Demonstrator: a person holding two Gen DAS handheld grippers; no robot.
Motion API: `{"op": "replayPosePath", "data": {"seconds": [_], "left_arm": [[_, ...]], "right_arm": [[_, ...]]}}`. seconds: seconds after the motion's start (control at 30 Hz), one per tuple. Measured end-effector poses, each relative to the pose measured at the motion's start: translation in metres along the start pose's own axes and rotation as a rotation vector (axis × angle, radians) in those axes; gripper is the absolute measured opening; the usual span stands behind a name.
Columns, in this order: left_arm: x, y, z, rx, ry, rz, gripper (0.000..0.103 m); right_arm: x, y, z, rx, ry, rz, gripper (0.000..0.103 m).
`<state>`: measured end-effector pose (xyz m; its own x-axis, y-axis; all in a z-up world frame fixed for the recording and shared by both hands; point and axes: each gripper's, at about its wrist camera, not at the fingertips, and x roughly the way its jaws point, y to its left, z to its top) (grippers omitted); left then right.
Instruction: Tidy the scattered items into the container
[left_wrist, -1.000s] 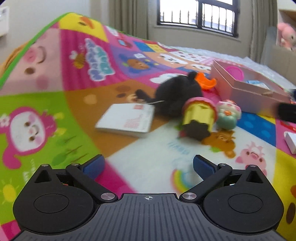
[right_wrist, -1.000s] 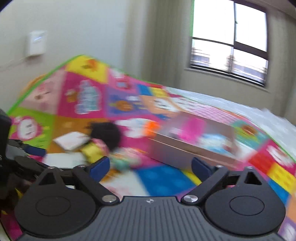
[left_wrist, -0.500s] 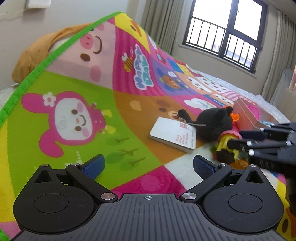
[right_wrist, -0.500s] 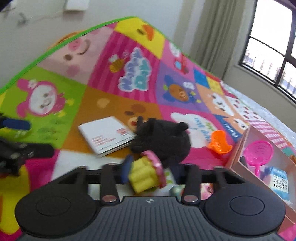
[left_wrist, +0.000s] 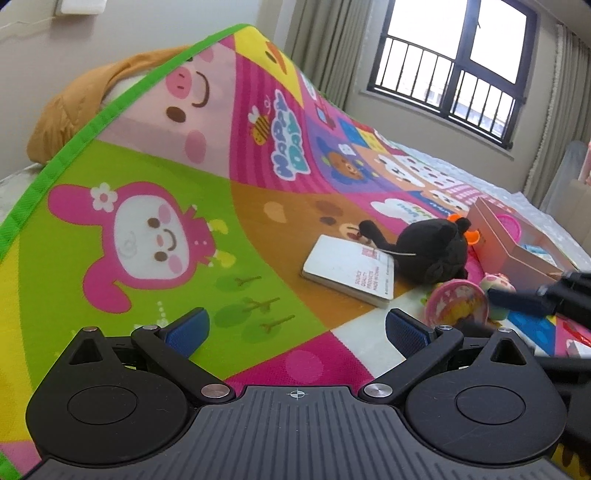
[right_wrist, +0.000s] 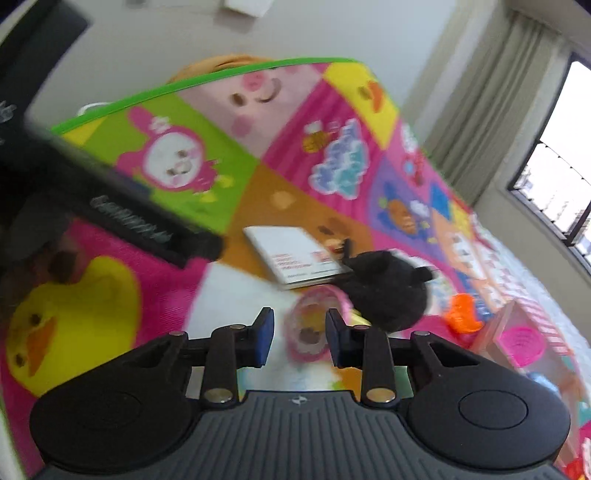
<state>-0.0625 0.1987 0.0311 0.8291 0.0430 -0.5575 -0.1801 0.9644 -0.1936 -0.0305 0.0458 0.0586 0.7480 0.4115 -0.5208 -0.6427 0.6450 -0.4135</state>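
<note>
My left gripper (left_wrist: 294, 328) is just hanging over the play mat (left_wrist: 147, 184) with its blue fingers (left_wrist: 186, 326) spread wide and nothing between them. It sits above the green and pink squares, well apart from the pile of toys.

The right gripper (right_wrist: 297, 341) is where the action is. Its fingers (right_wrist: 263, 341) are drawn in to a narrow gap around the pink round toy (right_wrist: 314, 325), one on each side. The right wrist view is smeared with motion blur, so I honestly can't tell whether the fingers are actually pressing on it or just framing it. From the left wrist view I can see the same toy (left_wrist: 457, 304) standing with its pink printed face towards me, with the right gripper's dark fingers (left_wrist: 517, 301) reaching in from the right edge just beside it.

Everything else is bunched together close by: the black plush (left_wrist: 434, 251) lies right behind the pink toy, partly on the corner of the white booklet (left_wrist: 347, 269) (flat on the orange square). A small pastel figure (left_wrist: 498, 284) sits just to the right of the pink toy, and an orange plastic piece (right_wrist: 463, 314) is wedged between the plush and the pink box (left_wrist: 513, 247). The box is on the mat near the toys, with a pink strainer-looking thing (right_wrist: 522, 341) already inside.
</note>
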Motion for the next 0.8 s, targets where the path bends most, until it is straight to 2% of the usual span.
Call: {"op": "replayPosePath", "data": {"seconds": [0.07,0.17,0.27,0.43,0.53,0.63,0.7,0.8], "left_arm": [[0.002,-0.001,0.000,0.001,0.004,-0.004,0.103],[0.004,-0.005,-0.002,0.007,0.012,-0.014,0.103],[0.004,-0.006,-0.001,0.009,0.006,-0.008,0.103],[0.001,0.001,0.003,-0.024,-0.011,0.016,0.103],[0.002,0.005,0.004,-0.034,-0.008,0.023,0.103],[0.005,0.007,0.003,-0.036,0.001,0.026,0.103],[0.006,0.009,0.002,-0.038,0.004,0.025,0.103],[0.008,0.011,0.002,-0.044,0.008,0.026,0.103]], "right_arm": [[0.001,-0.005,-0.002,0.001,-0.003,-0.049,0.047],[0.004,-0.012,-0.004,0.031,0.001,-0.063,0.063],[0.009,-0.005,-0.004,0.044,-0.004,-0.068,0.066],[0.028,0.018,0.000,-0.027,0.009,-0.093,0.065],[0.041,0.021,0.001,-0.038,0.042,-0.073,0.061],[0.051,0.018,0.005,-0.014,0.073,-0.083,0.037],[0.051,0.007,0.007,0.059,0.086,-0.059,0.033],[0.050,-0.022,0.009,0.236,0.129,0.036,0.029]]}}
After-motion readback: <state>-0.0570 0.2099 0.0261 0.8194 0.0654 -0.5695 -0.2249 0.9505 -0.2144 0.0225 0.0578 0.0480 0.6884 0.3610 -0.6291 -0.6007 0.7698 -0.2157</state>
